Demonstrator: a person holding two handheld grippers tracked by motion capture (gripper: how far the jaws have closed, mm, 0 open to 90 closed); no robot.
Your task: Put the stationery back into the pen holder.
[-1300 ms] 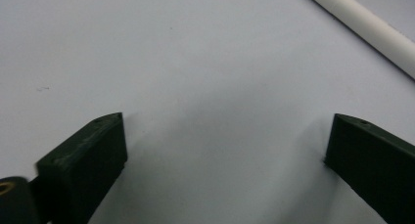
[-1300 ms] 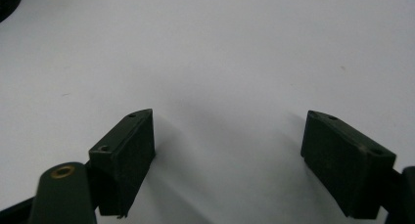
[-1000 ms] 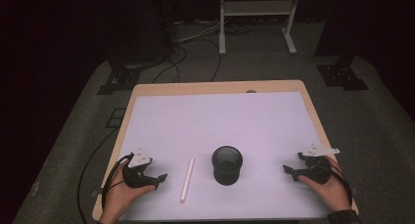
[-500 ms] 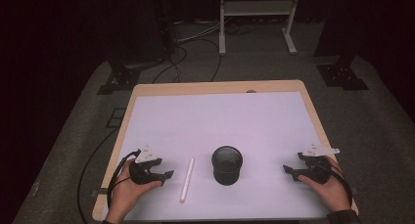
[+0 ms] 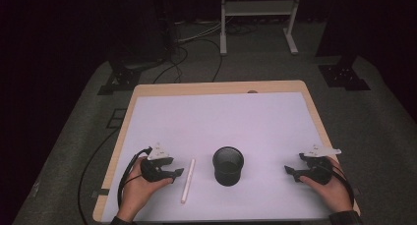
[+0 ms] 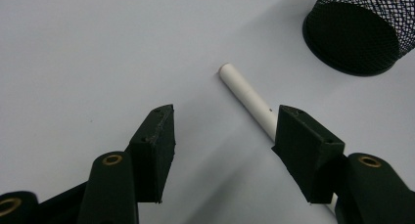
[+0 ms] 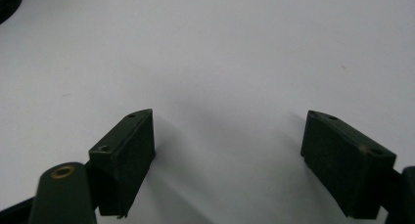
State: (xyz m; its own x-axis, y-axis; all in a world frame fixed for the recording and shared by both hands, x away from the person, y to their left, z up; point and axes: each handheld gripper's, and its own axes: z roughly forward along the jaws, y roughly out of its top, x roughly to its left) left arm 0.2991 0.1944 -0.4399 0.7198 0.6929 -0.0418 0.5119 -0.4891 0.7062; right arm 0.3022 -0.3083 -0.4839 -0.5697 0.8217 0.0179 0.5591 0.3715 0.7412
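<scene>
On the near left of the white surface [image 5: 221, 117], the left gripper [image 5: 178, 172] sits low in the person's hand, its tips pointing toward the white stick [image 5: 188, 181] and just beside it. Seen along the left gripper [image 6: 222, 131] itself, the jaws have just been closing, yet there's a clear gap between them, partly open and pressing on nothing. The white stick [image 6: 247, 94] lies flat on the surface, running diagonally; its rounded end sits out ahead in the gap, while its length passes behind the right-hand jaw (whether that jaw touches it, I cannot tell). No grip here: the stick rests on the surface, not lifted. Just to its right in the high view stands the black mesh cup [image 5: 228, 165], upright, mouth open to the camera, near the stick but apart from it; the same black mesh cup [image 6: 359, 33] shows at the top right of the left gripper view. Over on the far right, the right gripper [image 5: 291, 172] rests near the surface edge in the other hand, well apart from the cup. Along the right gripper [image 7: 227, 131], the jaws stand wide, bare white surface between them, nothing held.
</scene>
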